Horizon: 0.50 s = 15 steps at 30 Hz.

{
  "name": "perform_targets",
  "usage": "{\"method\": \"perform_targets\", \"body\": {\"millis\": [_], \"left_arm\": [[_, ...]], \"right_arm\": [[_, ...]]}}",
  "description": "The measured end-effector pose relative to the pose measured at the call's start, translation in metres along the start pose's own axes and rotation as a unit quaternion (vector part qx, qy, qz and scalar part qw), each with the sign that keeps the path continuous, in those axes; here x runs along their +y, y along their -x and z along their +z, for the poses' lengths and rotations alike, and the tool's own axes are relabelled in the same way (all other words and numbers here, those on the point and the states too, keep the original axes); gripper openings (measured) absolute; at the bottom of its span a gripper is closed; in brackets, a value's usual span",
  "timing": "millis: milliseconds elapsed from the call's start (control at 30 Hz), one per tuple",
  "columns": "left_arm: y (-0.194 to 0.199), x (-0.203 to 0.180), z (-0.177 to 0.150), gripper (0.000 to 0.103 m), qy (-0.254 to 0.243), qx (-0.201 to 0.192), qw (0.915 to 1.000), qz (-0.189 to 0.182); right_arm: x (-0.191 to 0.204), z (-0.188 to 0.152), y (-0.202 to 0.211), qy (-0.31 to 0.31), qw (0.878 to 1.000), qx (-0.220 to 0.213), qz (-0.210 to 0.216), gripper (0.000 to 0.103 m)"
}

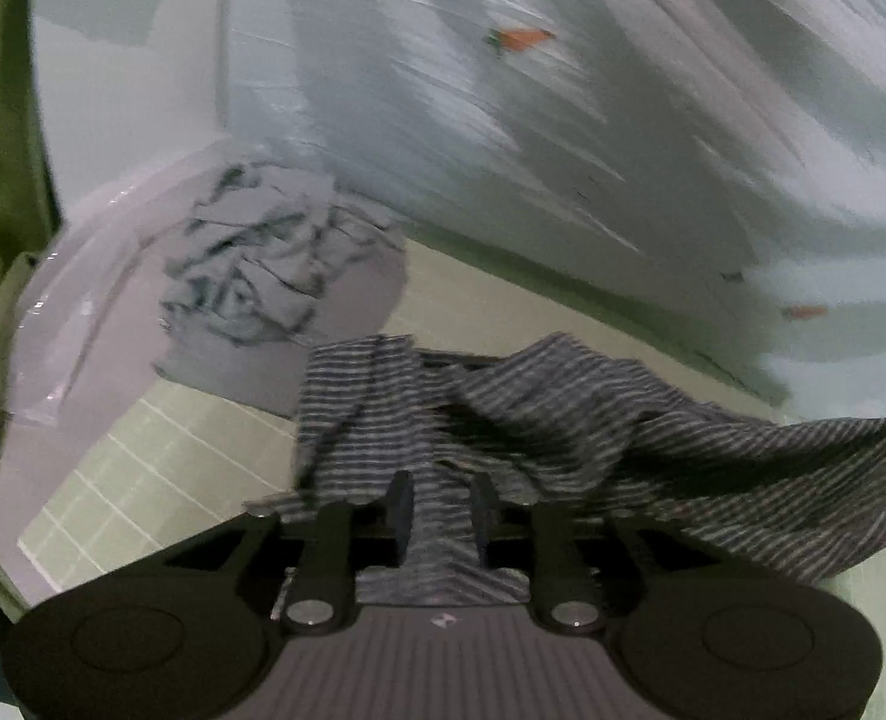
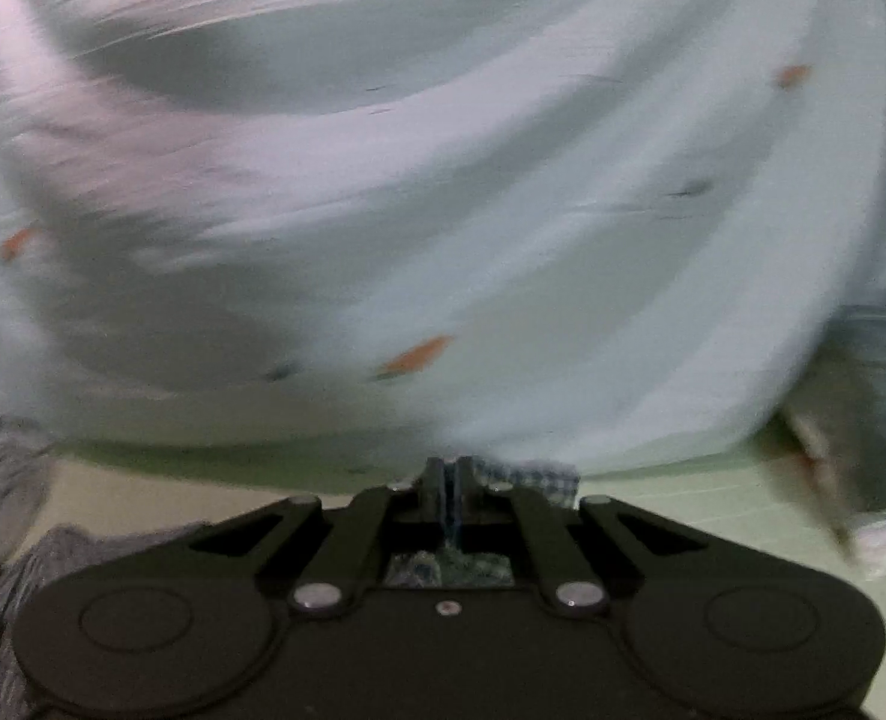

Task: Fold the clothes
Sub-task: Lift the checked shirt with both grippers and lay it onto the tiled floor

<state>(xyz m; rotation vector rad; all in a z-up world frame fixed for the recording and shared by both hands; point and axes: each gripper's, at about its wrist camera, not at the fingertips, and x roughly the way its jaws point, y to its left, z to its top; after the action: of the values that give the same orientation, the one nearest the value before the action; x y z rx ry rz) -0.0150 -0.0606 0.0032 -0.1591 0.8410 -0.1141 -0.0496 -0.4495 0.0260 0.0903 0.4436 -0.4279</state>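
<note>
**Striped garment between the left tongs, checked cloth pinched in the right**

We see the left tongs standing a little apart, with a band of the grey-and-white striped garment running between the two fingers; whether the pads press on it we cannot tell through the blur. The rest of that garment spreads rumpled ahead and to the right, over a pale green mat ruled with white grid lines. Beyond it, to the left, a crumpled grey cloth lies on a lilac sheet.

Our right tongs are drawn together on a thin edge of blue-checked fabric, which bunches just to the right of the fingers. A pale bedsheet dotted with small orange marks fills the background of both views, heavily blurred. In the right wrist view, striped cloth shows at the lower left edge.
</note>
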Motion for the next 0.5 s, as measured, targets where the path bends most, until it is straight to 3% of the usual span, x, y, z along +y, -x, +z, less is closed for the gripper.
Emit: {"method": "perform_targets", "body": {"millis": [33, 67, 100, 200, 333, 500], "left_arm": [[-0.001, -0.003, -0.003, 0.032, -0.004, 0.005, 1.0, 0.0], [-0.004, -0.006, -0.006, 0.041, -0.008, 0.01, 0.9999, 0.0], [-0.004, -0.008, -0.009, 0.05, -0.009, 0.013, 0.9999, 0.002], [-0.01, -0.013, -0.016, 0.07, -0.013, 0.019, 0.9997, 0.009], [-0.019, -0.015, -0.022, 0.078, -0.019, 0.035, 0.999, 0.018], [-0.032, -0.011, -0.025, 0.082, -0.029, 0.058, 0.9976, 0.023]], "right_arm": [[-0.01, 0.001, -0.002, -0.002, 1.0, 0.008, -0.011, 0.007], [-0.016, 0.0, -0.003, -0.008, 1.0, 0.017, -0.021, 0.017], [-0.024, -0.006, 0.001, -0.024, 0.999, 0.023, -0.032, 0.036], [-0.04, -0.035, 0.02, -0.072, 0.995, 0.052, -0.039, 0.064], [-0.032, -0.089, 0.028, -0.132, 0.98, 0.141, -0.039, 0.074], [-0.012, -0.144, 0.037, -0.2, 0.949, 0.24, -0.042, 0.079]]}}
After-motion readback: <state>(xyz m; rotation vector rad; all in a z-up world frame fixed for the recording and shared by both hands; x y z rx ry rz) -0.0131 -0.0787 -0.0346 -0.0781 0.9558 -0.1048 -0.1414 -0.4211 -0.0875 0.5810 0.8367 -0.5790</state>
